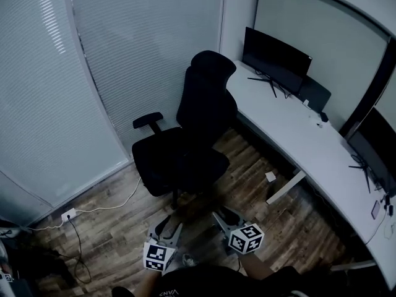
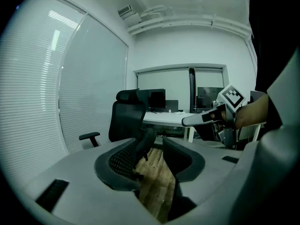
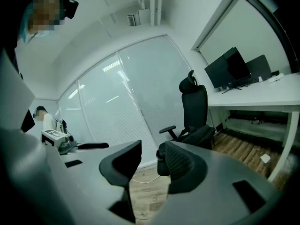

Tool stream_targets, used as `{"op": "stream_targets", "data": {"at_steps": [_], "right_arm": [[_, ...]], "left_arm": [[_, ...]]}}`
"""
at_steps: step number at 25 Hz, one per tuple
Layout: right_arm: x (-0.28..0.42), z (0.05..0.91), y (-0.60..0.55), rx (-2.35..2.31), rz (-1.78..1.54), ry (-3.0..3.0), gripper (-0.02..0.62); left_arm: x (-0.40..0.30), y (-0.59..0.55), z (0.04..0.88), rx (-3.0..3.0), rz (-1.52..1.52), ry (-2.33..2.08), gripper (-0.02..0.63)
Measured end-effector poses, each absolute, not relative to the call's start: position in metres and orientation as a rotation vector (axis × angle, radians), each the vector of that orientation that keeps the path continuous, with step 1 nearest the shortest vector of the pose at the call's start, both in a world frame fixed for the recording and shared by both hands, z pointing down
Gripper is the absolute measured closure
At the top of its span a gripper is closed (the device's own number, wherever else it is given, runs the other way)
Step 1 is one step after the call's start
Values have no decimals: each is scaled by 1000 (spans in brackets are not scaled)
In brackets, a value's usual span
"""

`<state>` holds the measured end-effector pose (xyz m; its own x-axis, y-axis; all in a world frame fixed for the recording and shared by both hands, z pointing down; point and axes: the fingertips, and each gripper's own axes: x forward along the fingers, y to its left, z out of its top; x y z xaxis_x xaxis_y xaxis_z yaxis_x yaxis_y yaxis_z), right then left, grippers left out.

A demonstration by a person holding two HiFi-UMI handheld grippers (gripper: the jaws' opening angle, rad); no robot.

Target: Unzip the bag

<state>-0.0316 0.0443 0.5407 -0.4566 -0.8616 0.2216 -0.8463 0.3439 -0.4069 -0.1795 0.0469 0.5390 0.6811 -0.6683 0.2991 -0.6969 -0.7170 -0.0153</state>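
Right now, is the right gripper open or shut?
Open. In the right gripper view the right gripper has its jaws apart, with only the floor and the chair showing through the gap; nothing sits between them.

There is 1 black office chair [image 1: 198, 129] and 1 long white desk [image 1: 291, 135] with 2 monitors [image 1: 275, 57], the 2nd at its right edge [image 1: 371, 150]. Low down are 1 white socket block [image 1: 68, 214] and 1 small white scrap [image 1: 270, 176]. There are 2 grippers: 1 left gripper [image 1: 168, 223] and 1 right gripper [image 1: 224, 215].
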Motion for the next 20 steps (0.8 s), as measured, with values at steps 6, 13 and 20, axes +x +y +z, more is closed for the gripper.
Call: {"op": "stream_targets", "data": {"at_steps": [6, 13, 20], "right_arm": [[-43, 570, 13, -1716, -753, 2548, 449], [-47, 611, -22, -1744, -794, 2623, 425], [-51, 671, -64, -1641, -892, 2766, 420]], "left_arm": [[-192, 17, 555, 2849, 463, -1011, 415], [-188, -1, 577, 2857, 529, -943, 383], [-188, -13, 599, 2820, 603, -969, 365]]}}
